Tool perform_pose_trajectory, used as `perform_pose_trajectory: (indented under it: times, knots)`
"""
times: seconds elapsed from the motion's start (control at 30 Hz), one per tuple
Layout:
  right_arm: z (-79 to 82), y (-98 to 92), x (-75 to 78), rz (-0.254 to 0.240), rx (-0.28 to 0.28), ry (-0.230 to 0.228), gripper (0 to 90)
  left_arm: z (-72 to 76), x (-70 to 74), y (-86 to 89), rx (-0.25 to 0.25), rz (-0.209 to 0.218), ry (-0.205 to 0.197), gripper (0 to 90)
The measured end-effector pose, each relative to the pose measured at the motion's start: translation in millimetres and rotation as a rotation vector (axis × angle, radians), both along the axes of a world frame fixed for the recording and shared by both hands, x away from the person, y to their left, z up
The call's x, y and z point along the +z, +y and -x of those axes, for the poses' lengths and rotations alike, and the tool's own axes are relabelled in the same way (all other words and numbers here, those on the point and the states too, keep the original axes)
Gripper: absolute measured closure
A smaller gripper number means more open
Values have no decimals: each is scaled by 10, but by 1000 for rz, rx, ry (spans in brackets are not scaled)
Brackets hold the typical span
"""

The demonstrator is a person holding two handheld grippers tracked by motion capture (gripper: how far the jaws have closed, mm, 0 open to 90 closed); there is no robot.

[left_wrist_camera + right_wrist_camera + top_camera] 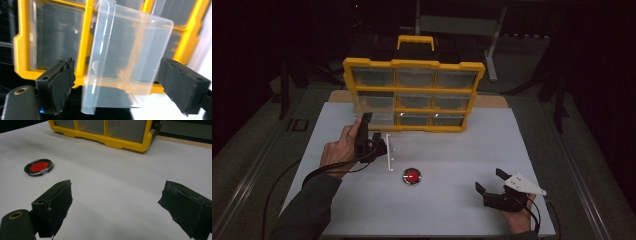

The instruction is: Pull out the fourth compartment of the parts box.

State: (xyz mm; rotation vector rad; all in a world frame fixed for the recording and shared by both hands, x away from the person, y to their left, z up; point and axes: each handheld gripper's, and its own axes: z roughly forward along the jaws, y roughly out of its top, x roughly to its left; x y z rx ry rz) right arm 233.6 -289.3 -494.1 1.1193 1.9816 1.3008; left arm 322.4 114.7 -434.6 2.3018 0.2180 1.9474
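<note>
Two grippers stand open: left gripper (115,85) frames the clear drawer (125,65) pulled partway from the yellow organiser (414,95); right gripper (493,182) idles on the worktop (452,150), red disc (412,176) seemingly yet to be stowed

In the left gripper view the clear drawer (125,62) is smeared with blur, and its bottom end runs off the frame at 6 o'clock. The yellow organizer (85,40) behind it is cut at 12 and 3 o'clock. In the high view the contents of the organizer's compartments are too dim to tell. The right gripper view crops the organizer at 12 o'clock.
</note>
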Motion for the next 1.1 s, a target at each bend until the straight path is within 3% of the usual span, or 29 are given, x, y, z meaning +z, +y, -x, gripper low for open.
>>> perform_pose_trajectory:
  times: [0.07,0.2,0.47,0.7,0.87,0.97,1.07,1.1]
  knots:
    - [0,0,0,-1,-1,1,94,15,36,20,-4,66,59,99]
    - [1,-1,0,-1,1,0,95,43,98,66,-20,185,136,48]
    - [0,4,-2,-1,4,1,94,77,195,202,-40,407,254,2]
    - [1,14,-3,0,10,0,95,132,106,239,-53,554,353,0]
    - [1,10,-3,-3,7,3,95,144,76,336,-72,737,437,0]
    - [0,5,-3,-3,6,-2,95,143,66,425,-82,847,465,0]
    - [-1,4,-2,-4,6,-2,95,133,38,526,-86,944,501,0]
    - [-1,4,-2,-4,6,-2,95,133,38,526,-86,944,501,1]
